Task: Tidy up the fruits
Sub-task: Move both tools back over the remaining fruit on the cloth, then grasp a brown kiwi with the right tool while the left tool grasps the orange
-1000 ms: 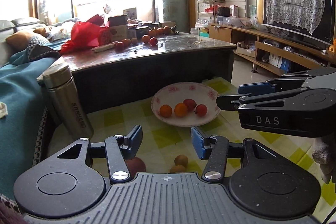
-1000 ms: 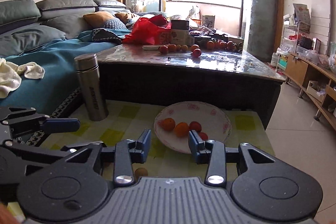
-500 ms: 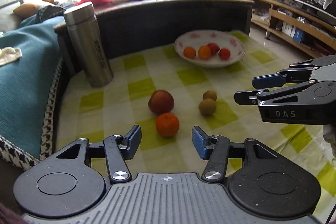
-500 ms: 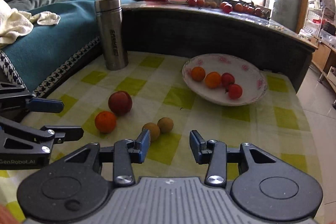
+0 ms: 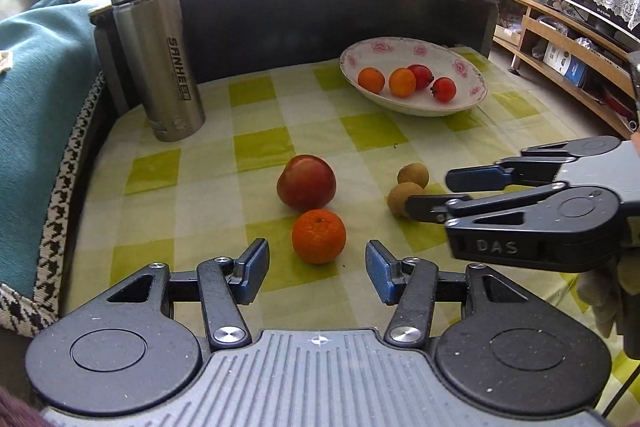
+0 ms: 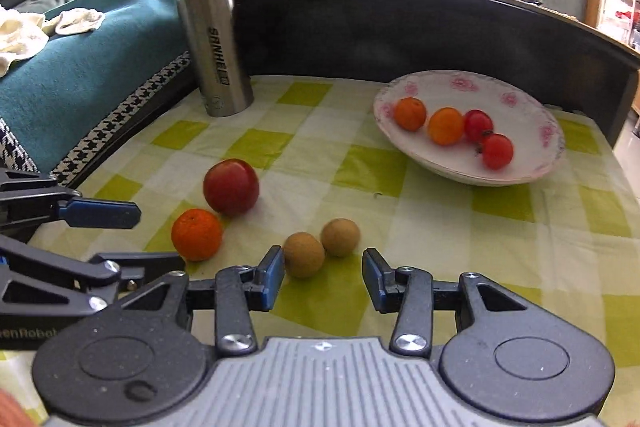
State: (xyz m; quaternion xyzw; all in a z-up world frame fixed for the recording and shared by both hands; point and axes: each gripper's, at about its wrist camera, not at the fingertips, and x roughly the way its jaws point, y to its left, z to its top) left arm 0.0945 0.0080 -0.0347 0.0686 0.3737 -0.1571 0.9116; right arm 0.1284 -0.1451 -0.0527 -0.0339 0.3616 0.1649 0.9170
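left gripper [image 5: 317, 271] jaws apart, low over the checked cloth [image 5: 260, 147], orange [image 5: 319, 235] just ahead between the fingers. right gripper [image 6: 323, 279] jaws apart too, near brown fruit [image 6: 304, 254] at its left finger, second brown fruit [image 6: 340, 237] touching it. red apple [image 5: 306, 182] just behind orange. plate [image 5: 472, 67] far right holds four small fruits. steel flask [image 5: 154, 47] far left, upright.

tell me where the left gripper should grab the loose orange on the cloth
Grip the orange across its round middle, coming straight ahead and low along the cloth. The open left gripper already frames it; the red apple sits right behind, while the orange's left and right sides are free.
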